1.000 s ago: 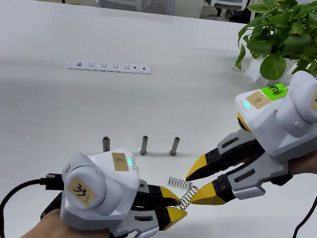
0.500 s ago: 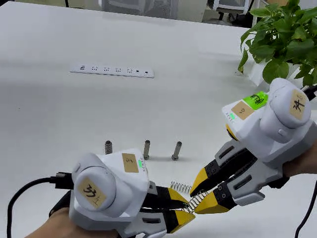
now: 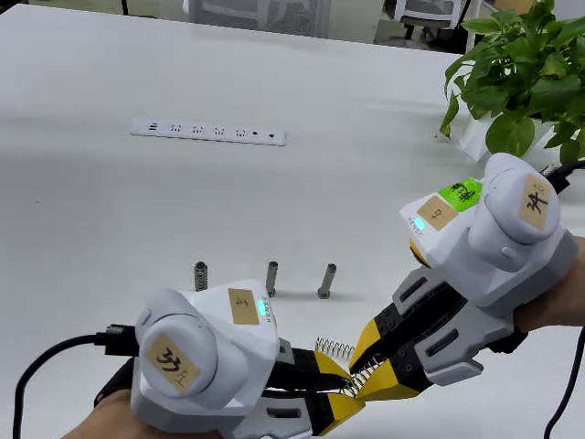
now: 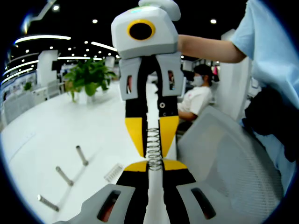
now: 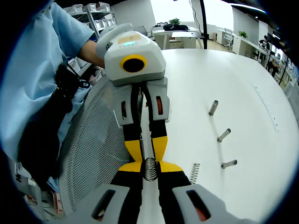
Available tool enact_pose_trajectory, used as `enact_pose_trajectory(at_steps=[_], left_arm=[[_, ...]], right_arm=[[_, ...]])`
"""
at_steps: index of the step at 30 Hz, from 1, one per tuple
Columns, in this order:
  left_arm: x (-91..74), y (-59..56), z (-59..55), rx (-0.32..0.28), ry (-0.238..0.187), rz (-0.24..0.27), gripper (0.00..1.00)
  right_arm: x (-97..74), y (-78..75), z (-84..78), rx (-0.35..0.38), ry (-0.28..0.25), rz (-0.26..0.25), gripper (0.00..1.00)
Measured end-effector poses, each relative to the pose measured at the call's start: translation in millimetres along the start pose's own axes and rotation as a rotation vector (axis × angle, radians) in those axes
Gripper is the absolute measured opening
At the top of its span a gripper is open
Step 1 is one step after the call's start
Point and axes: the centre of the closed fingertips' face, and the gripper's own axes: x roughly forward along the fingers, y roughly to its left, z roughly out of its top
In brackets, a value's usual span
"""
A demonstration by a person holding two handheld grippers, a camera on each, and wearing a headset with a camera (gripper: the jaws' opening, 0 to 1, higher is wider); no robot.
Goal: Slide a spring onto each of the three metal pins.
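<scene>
White tabletop takes up most of the head view, with a potted plant at its far corner and a power strip lying well behind the action. Now to the tools: the left gripper and the right gripper come nose to nose low over the near edge, and both are pinched down narrow on the same held spring, one at each end. In the left gripper view it runs straight from one pair of yellow tips up to the other. That reads as a handover or a re-grip, I'd say, to get the coil lined up so its open end can face a pin. Beyond them stands the row of three. The sleeved pin already wears a coil, while the middle pin and the end pin are bare, so one of three looks done. Smallest of all, a spare spring lies flat on the table just beside the meeting tips, presumably waiting its turn.
</scene>
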Motion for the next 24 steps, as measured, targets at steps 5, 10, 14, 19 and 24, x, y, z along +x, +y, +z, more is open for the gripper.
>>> enact_pose_trajectory(at_steps=[5, 10, 14, 19, 24], left_arm=[[-0.6, 1.0, -1.0, 0.003, 0.001, 0.006, 0.10], [-0.9, 1.5, -2.4, -0.004, -0.003, 0.011, 0.10], [-0.6, 0.6, -3.0, -0.003, -0.005, 0.011, 0.10], [-0.6, 1.2, -1.9, -0.007, -0.011, 0.015, 0.10], [-0.7, 1.6, -1.4, -0.003, -0.015, 0.016, 0.10]], right_arm=[[1.2, -0.7, -1.7, -0.001, 0.010, -0.002, 0.13], [2.6, -0.7, -1.3, 0.013, 0.007, -0.003, 0.12], [3.3, 0.4, -0.3, 0.012, 0.005, -0.001, 0.12], [2.6, 0.0, 3.0, 0.014, -0.010, -0.002, 0.12], [2.4, -0.2, 3.0, 0.017, -0.007, -0.001, 0.12]])
